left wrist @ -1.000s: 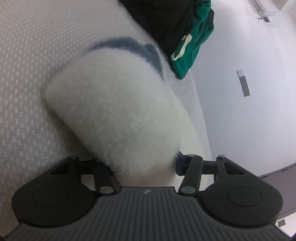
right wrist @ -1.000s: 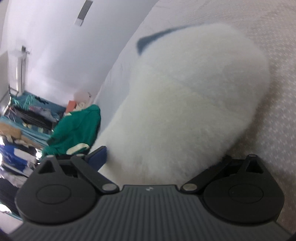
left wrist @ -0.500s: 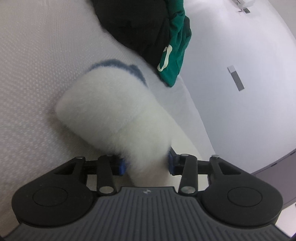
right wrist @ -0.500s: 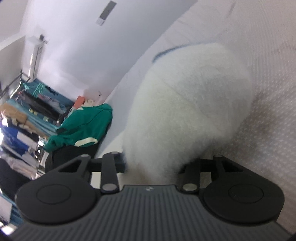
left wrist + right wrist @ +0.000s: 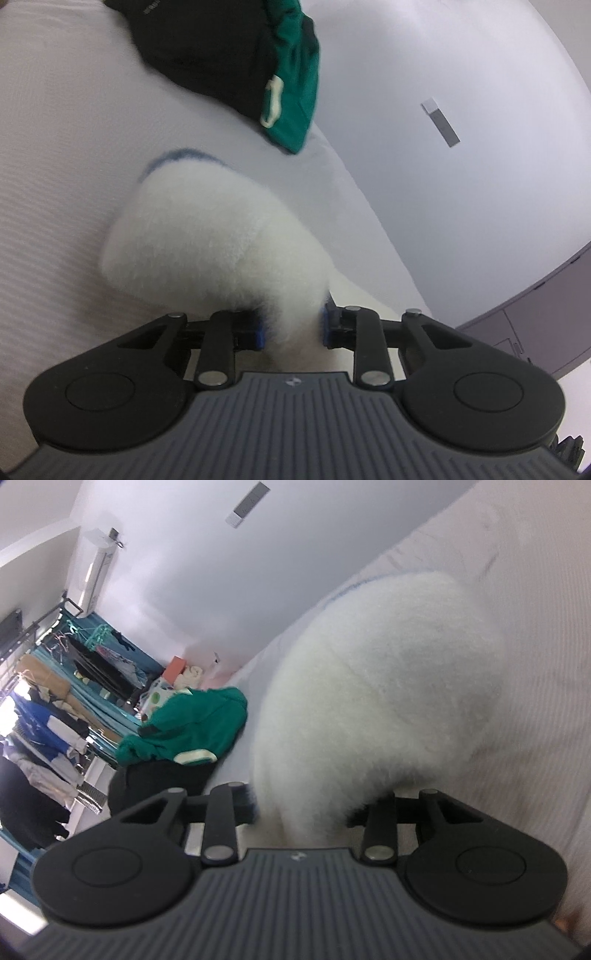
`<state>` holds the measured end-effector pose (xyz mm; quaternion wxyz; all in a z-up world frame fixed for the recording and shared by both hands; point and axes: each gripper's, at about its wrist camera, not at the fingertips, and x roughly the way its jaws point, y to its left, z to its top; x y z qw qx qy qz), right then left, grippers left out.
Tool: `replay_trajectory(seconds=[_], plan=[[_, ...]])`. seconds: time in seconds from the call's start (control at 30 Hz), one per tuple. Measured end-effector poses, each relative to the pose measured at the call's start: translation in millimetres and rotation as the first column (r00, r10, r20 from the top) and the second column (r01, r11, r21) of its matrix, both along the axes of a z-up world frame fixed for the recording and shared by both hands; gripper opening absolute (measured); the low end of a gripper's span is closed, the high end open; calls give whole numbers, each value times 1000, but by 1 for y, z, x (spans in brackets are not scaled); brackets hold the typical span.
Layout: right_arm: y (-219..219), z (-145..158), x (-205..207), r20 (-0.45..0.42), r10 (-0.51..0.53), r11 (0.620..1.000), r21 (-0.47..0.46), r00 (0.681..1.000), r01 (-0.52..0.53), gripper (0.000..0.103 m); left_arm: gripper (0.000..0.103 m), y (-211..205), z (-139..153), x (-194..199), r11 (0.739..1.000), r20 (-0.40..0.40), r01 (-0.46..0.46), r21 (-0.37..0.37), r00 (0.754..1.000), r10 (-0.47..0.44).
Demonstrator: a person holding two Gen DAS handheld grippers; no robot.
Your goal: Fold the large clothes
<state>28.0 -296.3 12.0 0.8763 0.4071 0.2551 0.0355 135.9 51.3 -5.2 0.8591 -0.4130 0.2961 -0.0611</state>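
Observation:
A white fluffy fleece garment (image 5: 207, 236) with a blue-grey trim at its far end lies bunched on the bed. My left gripper (image 5: 291, 328) is shut on its near edge, the fleece pinched between the blue pads. The same garment (image 5: 376, 686) fills the right wrist view. My right gripper (image 5: 314, 808) is shut on its near edge too. Both hold the fleece lifted a little off the bed.
The bed (image 5: 55, 166) has a pale textured cover. A pile of black and green clothes (image 5: 236, 59) lies at its far edge, also in the right wrist view (image 5: 184, 731). A white wall (image 5: 443, 184) runs alongside. A clothes rack (image 5: 55, 686) stands beyond.
Both grippers have closed on the fleece garment and drawn it up and back. The garment is now more bunched and narrower.

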Motion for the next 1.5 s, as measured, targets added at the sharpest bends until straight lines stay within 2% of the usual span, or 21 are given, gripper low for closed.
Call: replay_trajectory(seconds=[0.27,0.5,0.6,0.73,0.83,0.93,1.13,1.23,1.3,1.37,1.5], plan=[[-48,56,21,82,-11,999,-35,997,14,40,30,-64,46,59,996,-62,67,-56,996,-71],[-115,86,53,107,-58,997,-44,993,63,40,29,-151,105,137,986,-9,165,7,986,-165],[-143,94,66,122,-100,993,-44,987,106,40,29,-192,119,177,978,10,206,38,978,-206],[-178,94,85,161,-162,985,-38,974,170,40,29,-244,128,231,958,-10,281,47,960,-281],[-204,84,99,193,-206,977,-18,959,213,40,29,-276,125,264,950,-10,310,38,951,-310],[-223,65,109,206,-243,968,-3,948,249,40,29,-309,114,294,935,5,344,86,938,-345],[-247,0,113,164,-285,958,31,944,284,40,29,-341,66,326,891,6,423,166,903,-429],[-256,-34,104,111,-307,951,63,945,301,40,30,-344,35,326,856,-10,478,197,874,-485],[-258,-52,97,69,-319,946,81,945,313,40,30,-343,18,324,846,-22,495,200,865,-501],[-256,-70,88,41,-316,946,88,948,312,40,30,-340,9,321,834,2,507,219,854,-520],[-257,-89,67,57,-312,946,112,948,305,40,31,-337,-3,313,822,18,512,250,846,-533]])
